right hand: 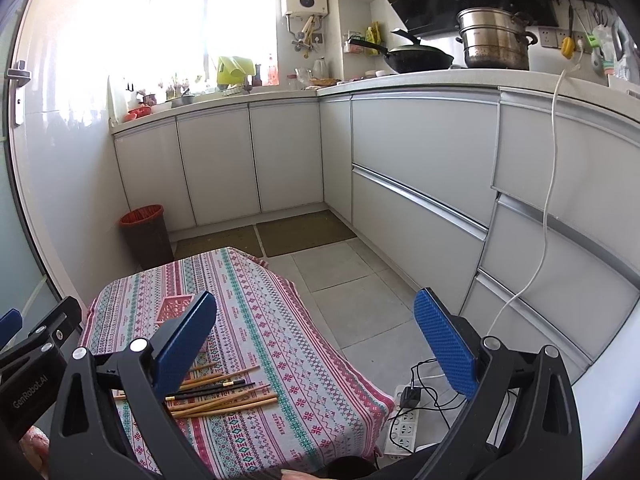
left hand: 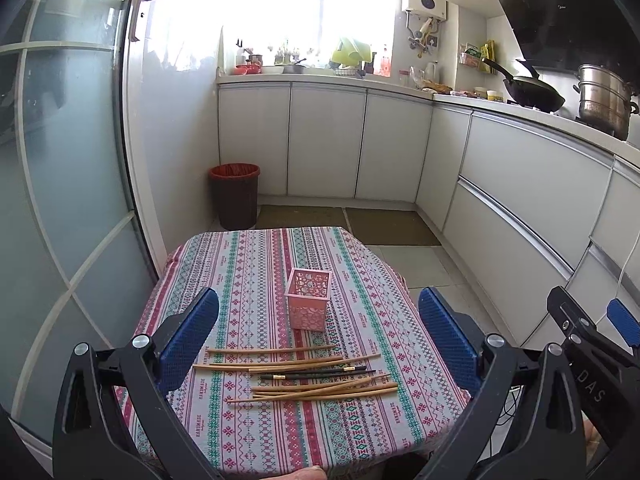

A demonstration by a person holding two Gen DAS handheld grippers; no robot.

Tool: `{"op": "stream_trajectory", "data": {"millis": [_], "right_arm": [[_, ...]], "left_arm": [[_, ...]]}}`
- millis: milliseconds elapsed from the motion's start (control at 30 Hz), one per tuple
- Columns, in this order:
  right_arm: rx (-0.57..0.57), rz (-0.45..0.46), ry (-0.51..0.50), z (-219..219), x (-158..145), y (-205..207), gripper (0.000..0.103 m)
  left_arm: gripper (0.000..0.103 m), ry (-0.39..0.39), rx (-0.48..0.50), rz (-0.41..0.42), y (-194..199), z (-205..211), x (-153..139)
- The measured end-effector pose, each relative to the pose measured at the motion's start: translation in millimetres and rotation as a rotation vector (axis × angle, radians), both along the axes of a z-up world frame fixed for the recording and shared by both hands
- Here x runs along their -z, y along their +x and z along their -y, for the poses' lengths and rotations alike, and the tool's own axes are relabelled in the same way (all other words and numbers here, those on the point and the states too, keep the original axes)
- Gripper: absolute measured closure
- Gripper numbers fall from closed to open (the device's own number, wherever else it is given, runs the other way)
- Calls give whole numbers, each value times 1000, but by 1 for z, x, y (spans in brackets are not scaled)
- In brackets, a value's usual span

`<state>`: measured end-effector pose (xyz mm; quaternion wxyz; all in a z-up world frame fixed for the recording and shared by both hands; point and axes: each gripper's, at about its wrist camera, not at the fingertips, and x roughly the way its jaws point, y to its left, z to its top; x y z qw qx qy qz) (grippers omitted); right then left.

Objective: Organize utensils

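Both hand-held grippers, left and right, released, empty. Chopsticks loose near holder on desk: light, stiff, slippery; pinch mid-shaft.

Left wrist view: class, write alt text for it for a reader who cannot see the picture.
Loose wooden chopsticks and two black ones lie scattered on a patterned tablecloth, in front of an upright pink holder that looks empty. The open left gripper frames them, holding nothing; white kitchen cabinets and a red-lined bin stand behind.
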<state>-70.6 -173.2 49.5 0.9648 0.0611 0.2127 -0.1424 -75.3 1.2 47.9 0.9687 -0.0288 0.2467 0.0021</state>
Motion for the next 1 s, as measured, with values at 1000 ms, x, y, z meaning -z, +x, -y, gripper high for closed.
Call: {"op": "stream_trajectory", "data": {"millis": [1000], "right_arm": [[5,-3,8,3,-5,-1,7]], "left_arm": [[7,3,12,-23,6,3,3]]}}
